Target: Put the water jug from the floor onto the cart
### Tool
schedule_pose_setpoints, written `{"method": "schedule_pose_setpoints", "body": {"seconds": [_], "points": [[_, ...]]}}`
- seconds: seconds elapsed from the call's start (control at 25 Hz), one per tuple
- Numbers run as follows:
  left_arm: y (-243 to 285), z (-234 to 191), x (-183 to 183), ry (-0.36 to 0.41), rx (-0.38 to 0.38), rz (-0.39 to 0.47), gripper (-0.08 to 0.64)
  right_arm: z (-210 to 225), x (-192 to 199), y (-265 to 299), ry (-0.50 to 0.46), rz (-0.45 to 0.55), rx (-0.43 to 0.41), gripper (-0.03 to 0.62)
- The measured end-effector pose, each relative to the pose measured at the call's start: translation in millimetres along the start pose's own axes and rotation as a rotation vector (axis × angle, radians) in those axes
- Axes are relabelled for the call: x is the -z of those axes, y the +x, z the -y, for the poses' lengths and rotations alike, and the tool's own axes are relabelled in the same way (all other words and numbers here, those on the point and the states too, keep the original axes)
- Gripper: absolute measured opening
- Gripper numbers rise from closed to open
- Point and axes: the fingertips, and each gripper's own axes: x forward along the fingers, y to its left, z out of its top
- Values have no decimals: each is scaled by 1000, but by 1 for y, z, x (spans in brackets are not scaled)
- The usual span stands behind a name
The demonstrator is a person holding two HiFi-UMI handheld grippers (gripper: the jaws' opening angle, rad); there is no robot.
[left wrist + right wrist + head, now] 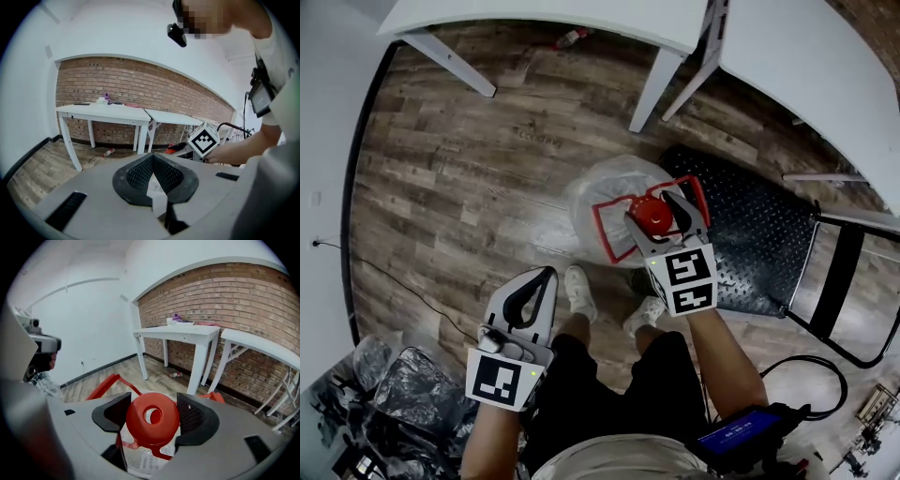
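Note:
The water jug (607, 192) is a clear plastic bottle with a red cap (652, 216) and a red carry handle (602, 230). It hangs over the wood floor, just left of the cart (750, 234), a low black platform of diamond plate. My right gripper (655, 210) is shut on the red cap (140, 427), with a dark pad on each side of it. The red handle (105, 383) sticks out to the left in the right gripper view. My left gripper (546, 275) is held low at the lower left, shut and empty, its pads (140, 171) meeting.
Two white tables (581, 19) (825, 75) stand beyond the jug, their legs (654, 89) close to it. The cart's black handle frame (844, 277) lies at the right. Plastic-wrapped items (403, 384) sit lower left. A small bottle (572, 37) lies under the far table.

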Motion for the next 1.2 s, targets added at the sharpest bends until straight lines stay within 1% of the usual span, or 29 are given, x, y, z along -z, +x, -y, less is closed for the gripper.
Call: {"method": "schedule_pose_setpoints", "body": {"seconds": [0.04, 0.08, 0.16, 0.24, 0.44, 0.56, 0.68, 0.84, 1.04, 1.2], "points": [[5, 5, -11, 12, 14, 36, 2, 11, -9, -15, 9, 6, 10, 310], [9, 9, -18, 18, 20, 49, 2, 22, -16, -29, 16, 11, 22, 310], [17, 17, -20, 19, 22, 14, 2, 47, -27, -56, 28, 18, 51, 310], [27, 27, -25, 20, 37, -3, 2, 75, -34, -79, 37, 18, 89, 310], [40, 57, -36, 38, 76, -17, 2, 141, -29, -111, 36, -12, 174, 310], [47, 78, -39, 49, 92, -33, 1, 185, -17, -120, 25, -43, 223, 310], [50, 96, -40, 55, 98, -46, 2, 229, 3, -125, 26, -89, 272, 310], [49, 105, -36, 80, 85, -73, 2, 279, 32, -121, 59, -126, 331, 310], [52, 113, -31, 63, 70, -84, 2, 327, 64, -117, 118, -155, 379, 310], [56, 114, -29, 40, 64, -86, 2, 343, 74, -111, 148, -152, 390, 310]]}}
